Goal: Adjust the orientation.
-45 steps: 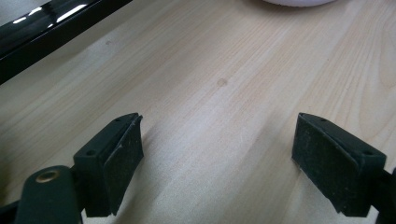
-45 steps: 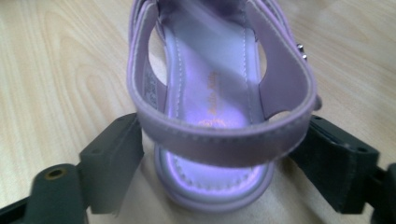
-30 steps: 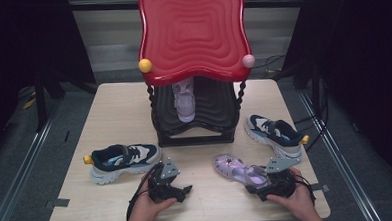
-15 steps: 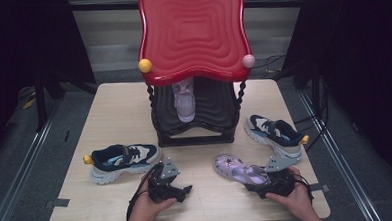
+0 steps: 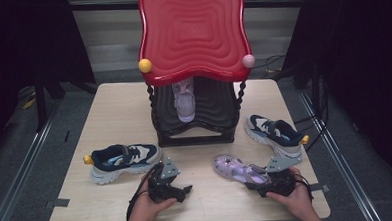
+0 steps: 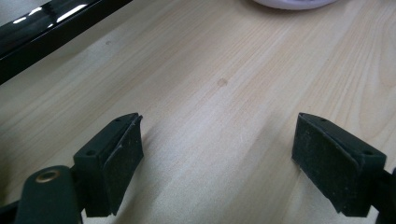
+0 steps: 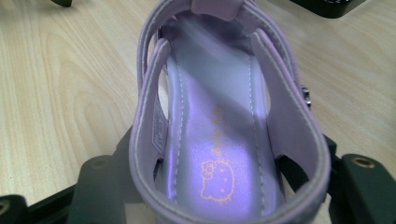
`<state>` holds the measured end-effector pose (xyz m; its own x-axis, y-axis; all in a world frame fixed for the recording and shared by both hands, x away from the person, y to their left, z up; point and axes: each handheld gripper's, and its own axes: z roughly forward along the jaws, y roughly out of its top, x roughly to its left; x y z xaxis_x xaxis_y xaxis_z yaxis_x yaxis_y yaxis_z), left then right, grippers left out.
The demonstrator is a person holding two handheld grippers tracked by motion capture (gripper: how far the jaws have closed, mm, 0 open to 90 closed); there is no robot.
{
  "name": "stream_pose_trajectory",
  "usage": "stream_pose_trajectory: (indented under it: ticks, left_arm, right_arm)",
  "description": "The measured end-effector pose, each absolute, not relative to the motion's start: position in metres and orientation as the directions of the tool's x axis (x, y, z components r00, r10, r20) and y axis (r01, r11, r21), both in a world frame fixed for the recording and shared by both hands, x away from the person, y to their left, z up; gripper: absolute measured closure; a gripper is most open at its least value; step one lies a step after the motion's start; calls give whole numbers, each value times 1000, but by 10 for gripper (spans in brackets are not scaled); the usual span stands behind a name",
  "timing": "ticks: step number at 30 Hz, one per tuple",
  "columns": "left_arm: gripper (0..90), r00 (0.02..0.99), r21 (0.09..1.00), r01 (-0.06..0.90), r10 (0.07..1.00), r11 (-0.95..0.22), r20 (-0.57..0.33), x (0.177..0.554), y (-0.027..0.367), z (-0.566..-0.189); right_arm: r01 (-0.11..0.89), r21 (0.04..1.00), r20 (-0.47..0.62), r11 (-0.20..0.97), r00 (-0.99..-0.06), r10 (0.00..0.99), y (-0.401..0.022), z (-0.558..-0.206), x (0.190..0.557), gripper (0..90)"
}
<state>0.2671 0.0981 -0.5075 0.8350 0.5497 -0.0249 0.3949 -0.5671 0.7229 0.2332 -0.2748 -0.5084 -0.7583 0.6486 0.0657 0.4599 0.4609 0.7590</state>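
Observation:
A purple sandal point(image 5: 234, 169) lies on the wooden table point(image 5: 119, 119), toe toward the rack. My right gripper point(image 5: 254, 180) is at its heel. In the right gripper view the sandal point(image 7: 210, 93) has its heel between the black jaws of that gripper point(image 7: 229, 144). The jaws have just been closing and both pads now touch the heel's sides. My left gripper point(image 5: 186, 189) rests on the table in the person's left hand. In the left gripper view that gripper point(image 6: 217, 135) stands open, with bare wood between the pads.
A rack with a red wavy top point(image 5: 190, 35) stands at the table's back, with a second pale purple sandal point(image 5: 185, 103) on its black lower shelf. A navy sneaker point(image 5: 123, 161) lies at the left. Another navy sneaker point(image 5: 277, 133) lies at the right.
The right gripper's jaws have drawn in on the sandal's heel. Both hands and the shoes keep their places.

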Motion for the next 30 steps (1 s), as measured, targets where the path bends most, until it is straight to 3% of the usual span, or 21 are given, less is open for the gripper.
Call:
stream_pose_trajectory:
  ticks: [30]
  left_arm:
    - [158,835,721,395,550,-569,-23,267,98,-507]
  right_arm:
    - [426,830,73,360,-723,687,-282,-496,227,372]
